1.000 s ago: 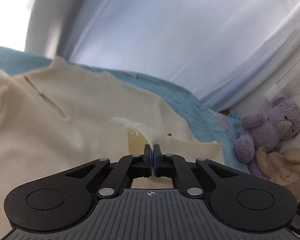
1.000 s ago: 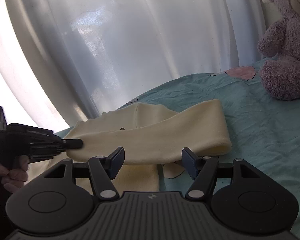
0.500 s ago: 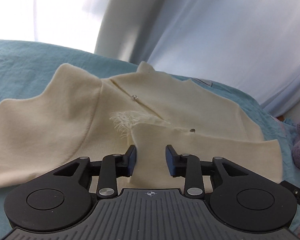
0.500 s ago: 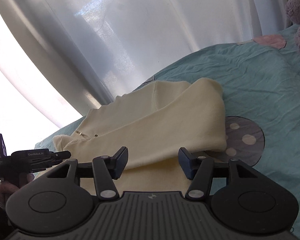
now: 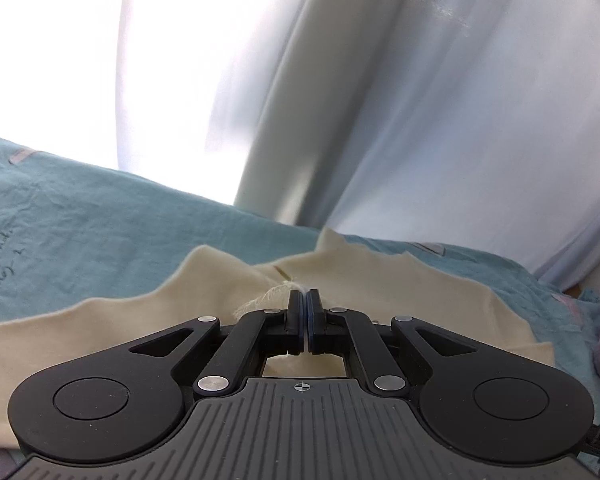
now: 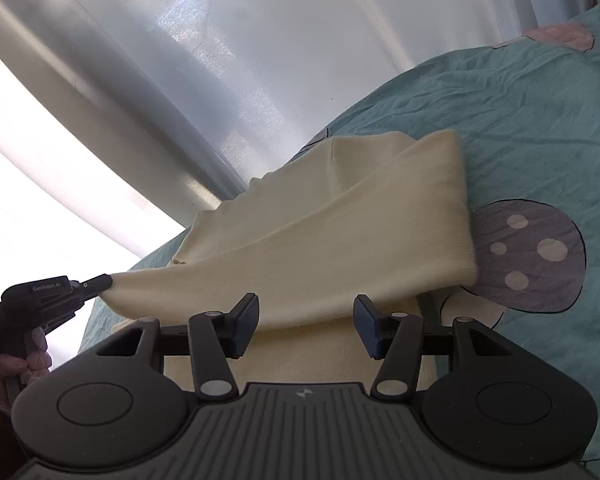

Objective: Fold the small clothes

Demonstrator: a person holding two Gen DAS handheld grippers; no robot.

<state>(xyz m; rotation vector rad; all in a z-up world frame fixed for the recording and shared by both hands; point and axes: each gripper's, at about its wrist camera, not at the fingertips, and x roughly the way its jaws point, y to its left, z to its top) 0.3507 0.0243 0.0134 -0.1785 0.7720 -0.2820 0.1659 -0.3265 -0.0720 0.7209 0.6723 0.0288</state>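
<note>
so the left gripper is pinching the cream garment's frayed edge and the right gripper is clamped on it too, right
Not quite. The left gripper is shut on the cream garment, but the right gripper is open, holding nothing; the right wrist view shows it.

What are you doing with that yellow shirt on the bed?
A person is folding a small cream garment on the teal bedsheet. The left claw is shut on the frayed edge of the garment and holds a folded flap up off the rest. The right claw is open close by the flap's lower edge, gripping nothing.
</note>
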